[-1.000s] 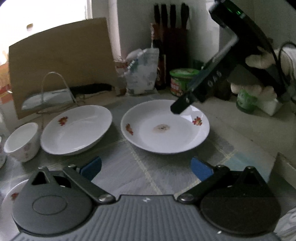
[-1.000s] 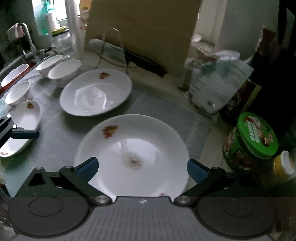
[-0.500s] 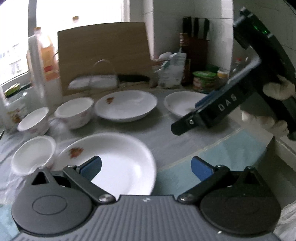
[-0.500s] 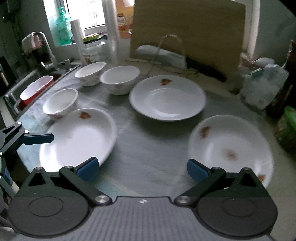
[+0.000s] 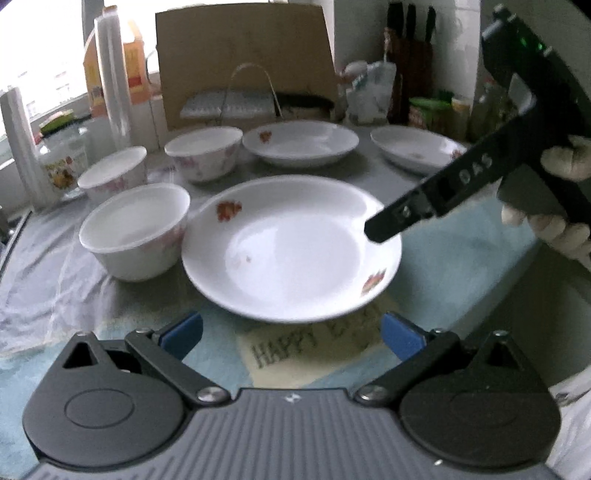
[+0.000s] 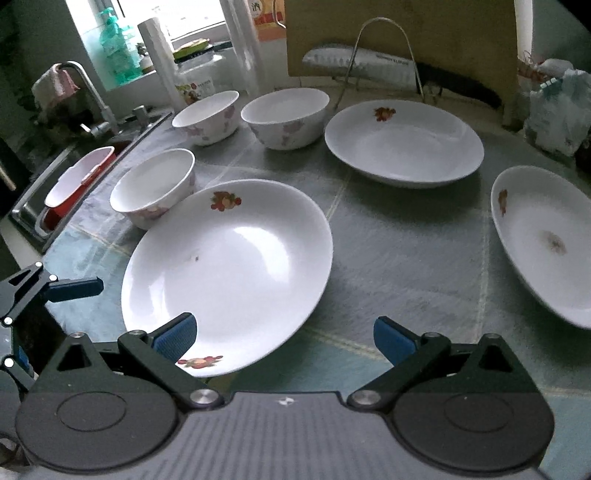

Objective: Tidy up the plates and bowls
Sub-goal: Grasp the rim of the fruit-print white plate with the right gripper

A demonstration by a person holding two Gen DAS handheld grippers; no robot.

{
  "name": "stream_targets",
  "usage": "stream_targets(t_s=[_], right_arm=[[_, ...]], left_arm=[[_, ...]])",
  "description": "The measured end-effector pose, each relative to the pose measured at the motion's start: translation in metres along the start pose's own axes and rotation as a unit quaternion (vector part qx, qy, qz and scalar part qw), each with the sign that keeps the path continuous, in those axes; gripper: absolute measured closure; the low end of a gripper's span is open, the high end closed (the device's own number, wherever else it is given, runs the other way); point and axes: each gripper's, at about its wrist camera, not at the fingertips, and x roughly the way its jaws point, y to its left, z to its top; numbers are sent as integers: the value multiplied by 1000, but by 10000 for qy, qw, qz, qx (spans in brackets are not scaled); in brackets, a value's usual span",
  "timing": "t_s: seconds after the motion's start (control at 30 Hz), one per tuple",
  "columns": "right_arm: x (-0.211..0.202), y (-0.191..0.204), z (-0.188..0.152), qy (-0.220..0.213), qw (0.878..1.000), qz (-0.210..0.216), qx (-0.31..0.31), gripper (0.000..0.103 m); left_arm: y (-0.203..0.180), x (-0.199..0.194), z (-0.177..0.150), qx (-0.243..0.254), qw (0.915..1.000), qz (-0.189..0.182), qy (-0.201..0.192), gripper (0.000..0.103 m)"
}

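Three white flowered plates and three white bowls lie on the counter. The nearest plate (image 5: 291, 247) sits just beyond my left gripper (image 5: 291, 334), which is open and empty. A bowl (image 5: 136, 229) touches that plate's left side. One finger of my right gripper (image 5: 406, 214) hovers over the plate's right rim. In the right wrist view the same plate (image 6: 229, 273) lies under my open right gripper (image 6: 284, 336), whose left pad overlaps its near rim. A second plate (image 6: 404, 144) rests at the back and a stained third plate (image 6: 546, 240) at the right. Two further bowls (image 6: 208, 114) (image 6: 286, 114) stand behind.
A wooden cutting board (image 6: 399, 33) and a wire rack (image 6: 380, 55) stand at the back. A sink with a faucet (image 6: 88, 92) and a red basin (image 6: 77, 173) lies at the left. Plastic bags (image 6: 554, 107), jars (image 5: 432, 110) and a knife block (image 5: 410, 55) crowd the back right.
Both views have swung left, from the stained right plate to the front-left plate and bowls. Both grippers stayed open and hold nothing.
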Motion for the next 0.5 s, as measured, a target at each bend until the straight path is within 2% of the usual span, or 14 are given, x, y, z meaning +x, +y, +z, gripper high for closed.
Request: stream_targets(t_s=[0.23,0.33,0.5], right_arm=[[3,0,-6,125,9997,-78,177,0],[6,-3,-4,191,9997,-17,133,0],[16,-13,5,281,9993,255,-68,0]], left_arm=[[7,19,-8,245,9992,-233,193,1],[6,28,-8,200,9989,-327,282,0],[6,35,-4,155,9993,-296,181,0]])
